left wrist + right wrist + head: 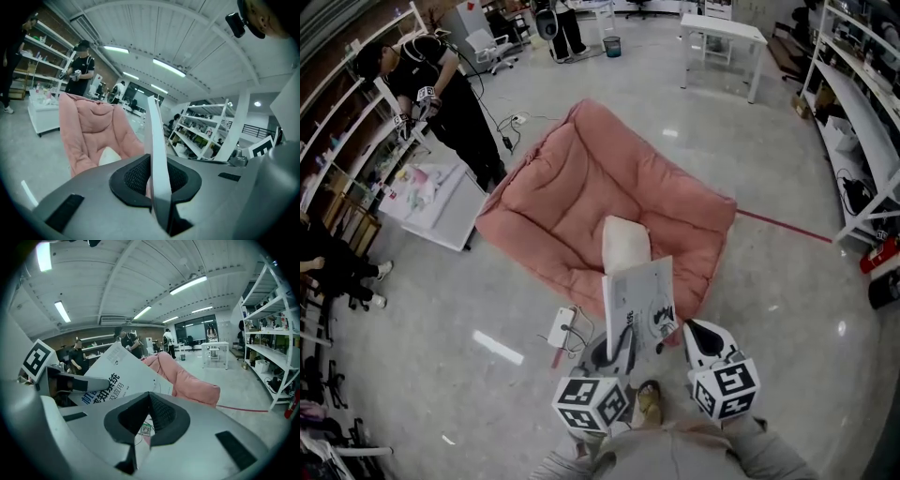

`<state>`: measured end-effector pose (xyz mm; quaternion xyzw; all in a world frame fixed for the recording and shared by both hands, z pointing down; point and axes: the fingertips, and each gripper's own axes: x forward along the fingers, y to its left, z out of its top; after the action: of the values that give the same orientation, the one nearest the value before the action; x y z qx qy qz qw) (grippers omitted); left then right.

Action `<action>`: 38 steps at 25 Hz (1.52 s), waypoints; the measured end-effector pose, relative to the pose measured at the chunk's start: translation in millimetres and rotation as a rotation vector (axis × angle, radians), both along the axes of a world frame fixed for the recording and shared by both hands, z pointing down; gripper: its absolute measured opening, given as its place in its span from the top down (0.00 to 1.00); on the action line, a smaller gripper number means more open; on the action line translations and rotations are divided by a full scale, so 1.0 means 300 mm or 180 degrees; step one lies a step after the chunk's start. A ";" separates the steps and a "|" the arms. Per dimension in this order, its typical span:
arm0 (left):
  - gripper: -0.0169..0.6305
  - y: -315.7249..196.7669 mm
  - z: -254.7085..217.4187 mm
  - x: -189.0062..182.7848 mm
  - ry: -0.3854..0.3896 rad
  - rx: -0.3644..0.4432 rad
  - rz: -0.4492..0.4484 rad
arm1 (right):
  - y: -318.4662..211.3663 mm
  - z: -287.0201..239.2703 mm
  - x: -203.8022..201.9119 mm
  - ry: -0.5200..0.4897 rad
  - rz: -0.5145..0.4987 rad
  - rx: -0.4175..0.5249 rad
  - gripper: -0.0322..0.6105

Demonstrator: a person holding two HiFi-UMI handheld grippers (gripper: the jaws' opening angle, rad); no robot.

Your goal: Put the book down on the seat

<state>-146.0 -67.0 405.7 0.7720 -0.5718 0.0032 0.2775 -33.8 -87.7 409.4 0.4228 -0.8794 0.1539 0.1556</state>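
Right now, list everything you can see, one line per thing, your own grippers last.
pink padded lounge seat: one, pink, on the floor at centre
small white pillow: one, white, lying on the seat
thin white paperback book: one, white with blue print, held over the seat's near edge
white power strip: one, white, on the floor left of the book
white table: one, white, far end
low white cabinet: one, white, left of the seat
person in black: one, standing by the cabinet
red floor line: one, red, right of the seat
left gripper: one, grey, shut on the book
right gripper: one, grey, jaws together, empty
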 end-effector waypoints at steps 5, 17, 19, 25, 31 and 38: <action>0.90 -0.137 0.050 0.002 0.0044 -0.0050 0.0097 | -0.050 0.043 0.023 0.0074 0.0120 -0.0083 0.94; 0.90 -0.437 0.284 0.079 0.0121 -0.0291 0.0144 | -0.182 0.228 0.098 0.0120 0.0291 -0.0382 0.94; 0.90 -0.479 0.338 0.088 0.0118 -0.0364 0.0134 | -0.217 0.267 0.106 0.0101 0.0290 -0.0443 0.94; 0.90 -0.601 0.508 0.103 0.0064 -0.0606 0.0062 | -0.340 0.387 0.111 0.0125 0.0184 -0.0590 0.94; 0.90 -0.723 0.667 0.132 -0.0047 -0.0820 0.0103 | -0.490 0.495 0.117 0.0095 0.0151 -0.0714 0.94; 0.90 -0.829 0.830 0.176 -0.0165 -0.1034 0.0148 | -0.616 0.597 0.142 0.0096 0.0131 -0.0831 0.94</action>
<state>-93.2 -315.8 654.6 0.7297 -0.5527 0.1221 0.3837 8.8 -272.6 588.6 0.4193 -0.8405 0.2638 0.2194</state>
